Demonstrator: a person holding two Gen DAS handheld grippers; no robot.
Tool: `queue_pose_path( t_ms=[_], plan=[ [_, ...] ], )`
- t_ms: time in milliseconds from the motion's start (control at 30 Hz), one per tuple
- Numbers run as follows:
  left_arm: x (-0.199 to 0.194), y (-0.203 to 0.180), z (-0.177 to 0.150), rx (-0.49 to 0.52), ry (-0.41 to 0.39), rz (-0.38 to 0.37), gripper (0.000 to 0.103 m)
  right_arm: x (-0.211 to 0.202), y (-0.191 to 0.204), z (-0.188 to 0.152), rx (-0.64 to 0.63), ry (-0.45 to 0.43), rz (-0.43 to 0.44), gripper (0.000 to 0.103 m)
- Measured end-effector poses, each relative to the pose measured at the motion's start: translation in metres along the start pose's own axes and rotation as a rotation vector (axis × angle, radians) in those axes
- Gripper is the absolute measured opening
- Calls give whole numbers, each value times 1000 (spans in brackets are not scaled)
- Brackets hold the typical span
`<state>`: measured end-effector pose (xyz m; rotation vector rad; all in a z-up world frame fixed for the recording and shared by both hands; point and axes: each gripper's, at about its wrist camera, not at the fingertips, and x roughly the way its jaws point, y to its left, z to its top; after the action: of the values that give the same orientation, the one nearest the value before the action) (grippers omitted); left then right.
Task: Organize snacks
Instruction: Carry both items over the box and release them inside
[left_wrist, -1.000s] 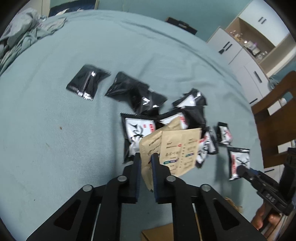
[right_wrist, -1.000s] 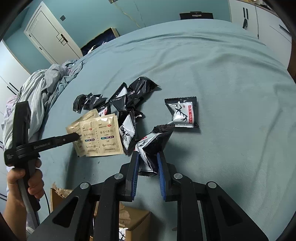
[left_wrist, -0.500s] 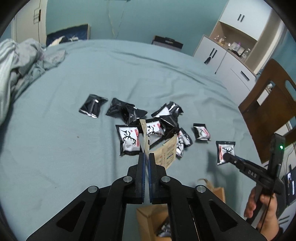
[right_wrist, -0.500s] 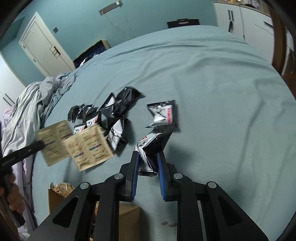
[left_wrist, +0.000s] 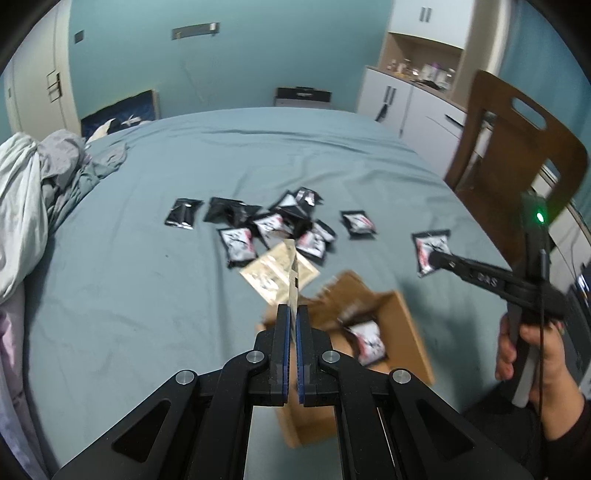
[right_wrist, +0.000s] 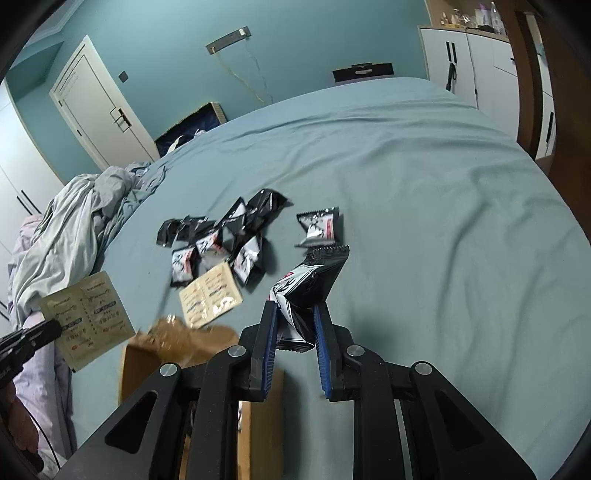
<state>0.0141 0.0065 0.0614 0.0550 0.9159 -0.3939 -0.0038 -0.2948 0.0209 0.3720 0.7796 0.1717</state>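
Left wrist view: left gripper (left_wrist: 291, 314) is clamped on a tan sachet (left_wrist: 293, 280), seen edge-on between the blue pads, raised above the bed. In the right wrist view this sachet (right_wrist: 88, 317) shows flat-faced at far left, above the bed's near-left edge. A second tan sachet (left_wrist: 279, 269) lies on the teal bed sheet (left_wrist: 129, 295), just near of the snack pile.

Right wrist view: right gripper (right_wrist: 295, 321) has its jaws narrow and pressed on a black-and-white snack packet (right_wrist: 308, 284), held off the sheet with its crimped end pointing away. A hand (left_wrist: 532, 354) grips the right gripper's handle at the right of the left wrist view.

Cardboard box (left_wrist: 391, 332) sits open at the near edge of the bed, between the two grippers; at least one black-and-white packet (left_wrist: 365, 341) lies inside. Blurred, so count unclear.

Loose black-and-white packets (left_wrist: 273, 221) are clustered mid-bed, far of the box. One packet (left_wrist: 358, 223) lies apart to their right, another black packet (left_wrist: 183, 214) apart to their left. Crumpled bedding (left_wrist: 40, 192) is heaped at far left.
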Motion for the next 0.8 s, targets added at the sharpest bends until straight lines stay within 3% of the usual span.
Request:
queue_pose_path(
  t_ms=[100, 233, 400, 433, 500, 533, 567, 633, 800],
  plan=[
    [3, -16, -13, 18, 27, -41, 2, -12, 4, -7, -2, -22, 19, 18],
    [18, -32, -23, 59, 77, -34, 2, -27, 11, -19, -29, -39, 61, 18],
    [24, -44, -31, 108, 55, -12, 4, -22, 23, -34, -78, 30, 111, 18],
    [23, -45, -31, 115, 43, 0, 12, -22, 24, -34, -89, 38, 114, 18],
    [22, -45, -30, 122, 30, 31, 41, -15, 30, -34, -121, 62, 117, 18],
    [20, -42, -28, 115, 10, 62, 65, -9, 34, -34, -140, 79, 112, 18],
    [17, -40, -28, 105, -16, 85, 74, -4, 36, -32, -151, 88, 107, 18],
    [13, -33, -25, 84, -38, 109, 76, 1, 40, -30, -171, 101, 112, 18],
    [23, -14, -23, 23, 12, 193, 76, 3, 53, -30, -221, 103, 149, 18]
  ],
)
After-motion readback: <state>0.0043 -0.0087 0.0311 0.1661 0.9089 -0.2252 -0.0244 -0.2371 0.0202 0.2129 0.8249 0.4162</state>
